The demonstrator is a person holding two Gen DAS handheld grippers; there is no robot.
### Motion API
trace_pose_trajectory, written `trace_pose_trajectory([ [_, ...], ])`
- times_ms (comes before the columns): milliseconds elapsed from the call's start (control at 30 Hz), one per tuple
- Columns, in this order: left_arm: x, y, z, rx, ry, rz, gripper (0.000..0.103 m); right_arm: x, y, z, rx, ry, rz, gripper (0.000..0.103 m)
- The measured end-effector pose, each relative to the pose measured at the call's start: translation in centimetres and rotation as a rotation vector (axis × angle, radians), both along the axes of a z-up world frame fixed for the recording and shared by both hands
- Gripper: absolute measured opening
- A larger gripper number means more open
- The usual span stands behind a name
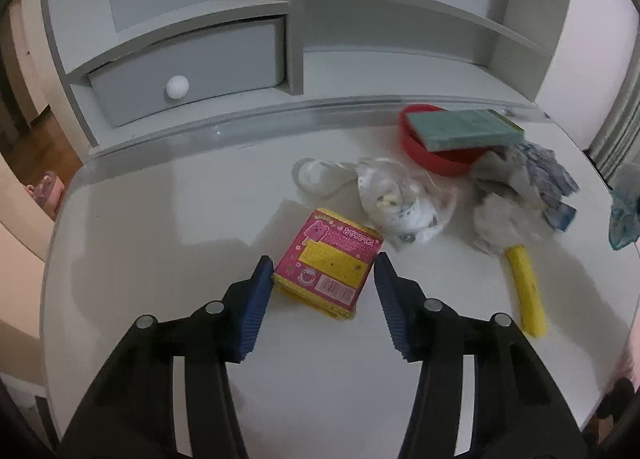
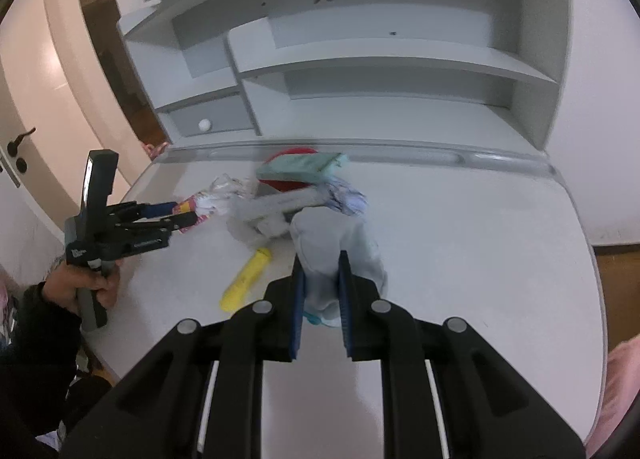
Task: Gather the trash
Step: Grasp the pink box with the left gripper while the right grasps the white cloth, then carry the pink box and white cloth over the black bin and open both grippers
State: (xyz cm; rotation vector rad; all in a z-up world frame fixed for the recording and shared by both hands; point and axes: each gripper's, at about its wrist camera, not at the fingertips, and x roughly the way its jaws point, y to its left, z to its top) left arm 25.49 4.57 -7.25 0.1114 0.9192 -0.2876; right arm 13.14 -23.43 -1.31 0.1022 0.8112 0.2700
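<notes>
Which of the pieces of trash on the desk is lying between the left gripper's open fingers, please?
The pink and yellow snack box, flat on the desk between the left gripper fingers. The clear plastic bag and yellow wrapper lie farther off.

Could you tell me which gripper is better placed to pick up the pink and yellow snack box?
Left. The left gripper is open with the snack box already between its fingers, while the right gripper is shut on a pale bag.

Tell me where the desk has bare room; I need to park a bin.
Bare desk runs left of the pink box, up to the drawer. In the right wrist view the right side past the grey bag is bare too. Crowded: the middle back, around the red bowl, wrappers and yellow marker.
</notes>
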Motion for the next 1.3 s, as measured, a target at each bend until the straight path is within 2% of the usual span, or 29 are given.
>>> trace_pose_trajectory([
  [167,-3.2,-0.9,2.3,0.060,-0.057,-0.002,0.049,-4.3,-5.3,0.0,0.025,-0.017,-0.123,0.016],
  [333,-6.9,-3.8,6.3,0.003,-0.132,-0.043,0.048,-11.0,-12.8,-0.5,0.050,-0.031,-0.316,0.016],
  [500,-10.5,-13.0,9.0,-0.062,-0.169,-0.248,0.048,-18.8,-20.7,-2.4,0.058,-0.025,-0.534,0.016],
  [667,-15.8,-27.0,8.8,-0.134,-0.151,-0.547,0.048,-27.2,-27.9,-6.1,0.066,0.024,-0.776,0.016],
  [700,-17.5,-30.5,8.4,-0.148,-0.141,-0.629,0.048,-28.3,-28.8,-6.7,0.071,0.034,-0.804,0.016],
  [800,-21.5,-37.5,7.0,-0.171,-0.111,-0.781,0.048,-32.6,-32.1,-9.5,0.097,0.080,-0.908,0.016],
  [900,-25.9,-45.0,3.8,-0.198,-0.025,-0.937,0.048,-36.1,-34.8,-12.7,0.126,0.134,-0.999,0.016],
  [967,-28.0,-48.6,1.3,-0.184,0.015,-0.985,0.048,-38.1,-36.5,-15.2,0.153,0.179,-1.048,0.016],
  [1067,-30.5,-52.8,-3.2,-0.173,0.123,-1.043,0.048,-40.6,-38.4,-19.4,0.199,0.257,-1.108,0.016],
  [1133,-32.1,-55.3,-6.7,-0.100,0.168,-1.074,0.048,-41.6,-38.9,-21.9,0.235,0.296,-1.129,0.016],
  [1300,-33.1,-58.6,-14.1,0.005,0.280,-1.096,0.048,-42.1,-39.3,-26.6,0.297,0.381,-1.134,0.016],
])
